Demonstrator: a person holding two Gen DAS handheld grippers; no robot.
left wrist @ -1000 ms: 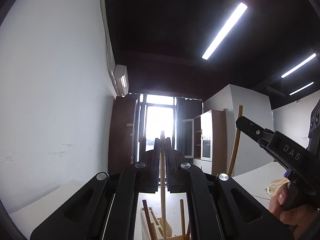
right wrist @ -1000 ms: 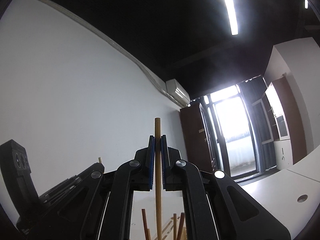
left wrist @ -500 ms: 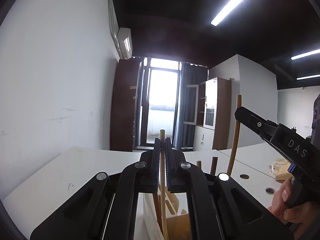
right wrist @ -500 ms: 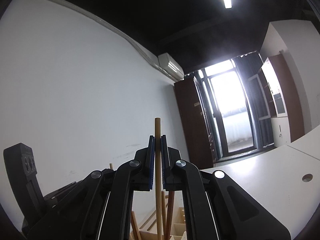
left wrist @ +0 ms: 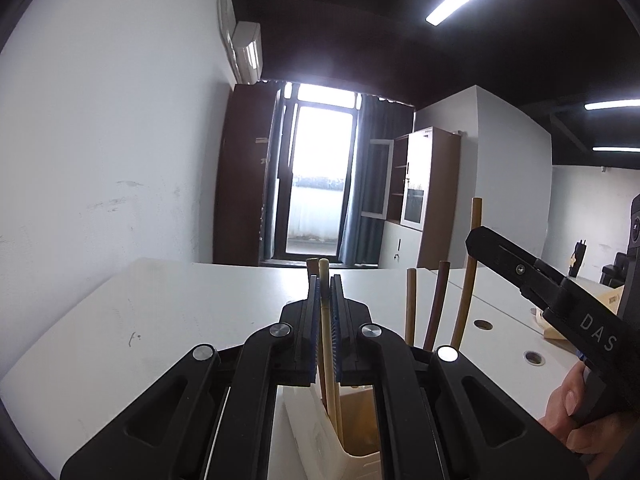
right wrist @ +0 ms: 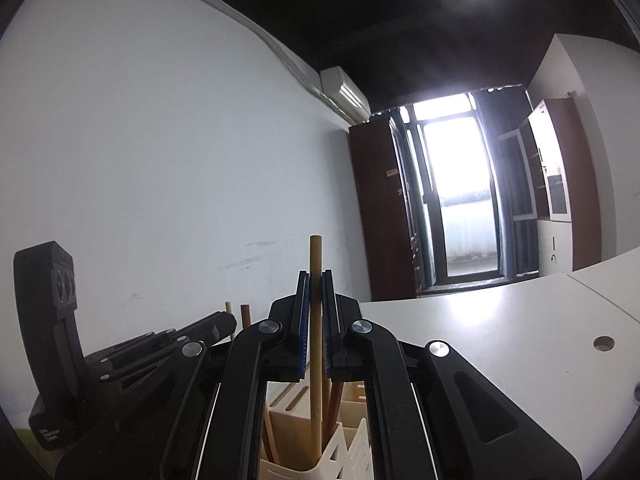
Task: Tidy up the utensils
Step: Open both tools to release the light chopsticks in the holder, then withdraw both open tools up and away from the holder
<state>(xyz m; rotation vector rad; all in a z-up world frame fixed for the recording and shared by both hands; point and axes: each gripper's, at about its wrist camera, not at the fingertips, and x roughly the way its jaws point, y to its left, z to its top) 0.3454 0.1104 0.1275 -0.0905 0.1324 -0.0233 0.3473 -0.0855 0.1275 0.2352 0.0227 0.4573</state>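
The left hand-held gripper [left wrist: 325, 304] is clamping a pale wooden stick [left wrist: 328, 344] upright between its blue pads, and the stick's lower end is reaching down into a cream slotted holder [left wrist: 316, 436] sitting on the white tabletop [left wrist: 168, 320]. The right hand-held gripper [right wrist: 316, 308] is likewise gripping a darker wooden stick [right wrist: 315, 340], whose lower end is dipping into a compartment of the same holder [right wrist: 296, 412], beside brown sticks [left wrist: 424, 308] standing there already.

The step in hand looks like the lowering of both utensils into the holder. Whether either stick is resting on the bottom is hidden by the holder's wall. The next move probably calls for easing each stick down until it seats, then parting the pads and drawing each gripper up without knocking the neighbouring sticks.
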